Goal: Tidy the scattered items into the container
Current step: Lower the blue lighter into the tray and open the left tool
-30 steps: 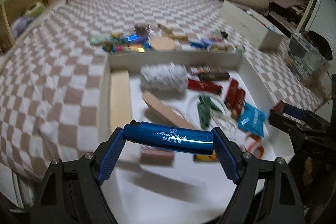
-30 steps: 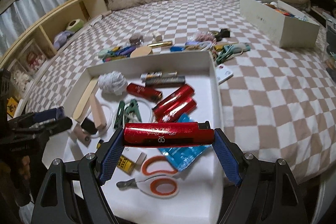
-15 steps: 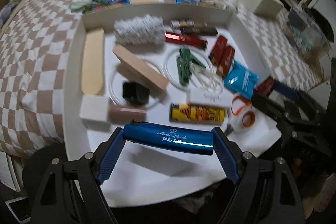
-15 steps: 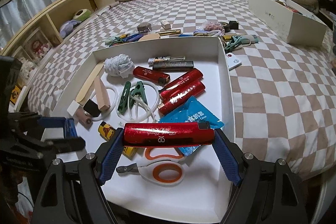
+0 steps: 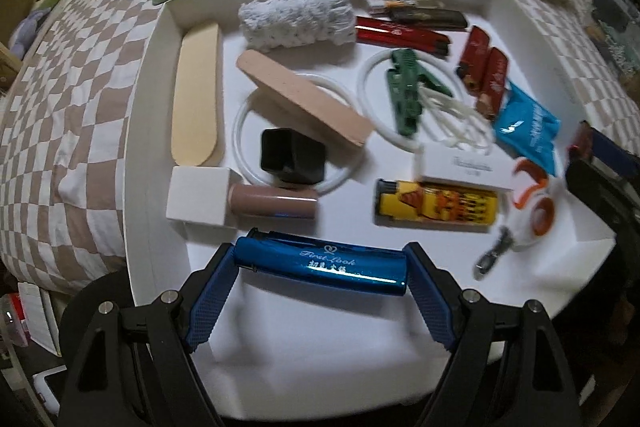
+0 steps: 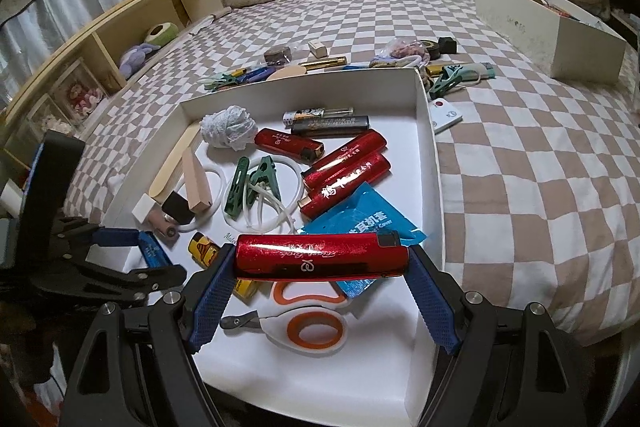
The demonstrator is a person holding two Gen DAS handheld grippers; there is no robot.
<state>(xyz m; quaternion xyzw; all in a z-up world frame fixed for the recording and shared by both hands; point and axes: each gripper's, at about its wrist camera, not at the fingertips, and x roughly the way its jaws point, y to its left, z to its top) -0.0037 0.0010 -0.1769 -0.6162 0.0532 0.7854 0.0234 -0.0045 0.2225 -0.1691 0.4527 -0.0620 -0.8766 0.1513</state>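
Left tongs (image 5: 320, 269) have dropped and pitched down since a second ago: earlier they looked out across the bed, now almost straight into the white box (image 5: 158, 75), with the near floor of the box right under them. Right tongs (image 6: 320, 259) have barely shifted. Blue lighter (image 5: 320, 261) is clamped endwise between the left tongs' blue pads, long axis crosswise to the tongs and roughly parallel to the box's near edge; it hangs over the bare white patch at the near-left of the box, just this side of the brown tube (image 5: 274, 205) and the white cube (image 5: 198, 195). Judging by that, release is the next move and the axis needs no turning, since the free strip runs the same way as the lighter. Red lighter (image 6: 320, 257) is gripped the same way in the right tongs, crosswise, above the near-right part of the box over the orange-handled scissors (image 6: 308, 331) and the blue sachet (image 6: 360, 223); its landing spot is more crowded. Left tongs look the lower and closer to the floor of the box, so I'd expect them to let go first. More loose bits, including a green clip (image 6: 450, 77) and a white remote (image 6: 444, 115), lie on the checked bed (image 6: 540, 147) beyond the far wall and off the right wall of the box, well apart from both tongs.
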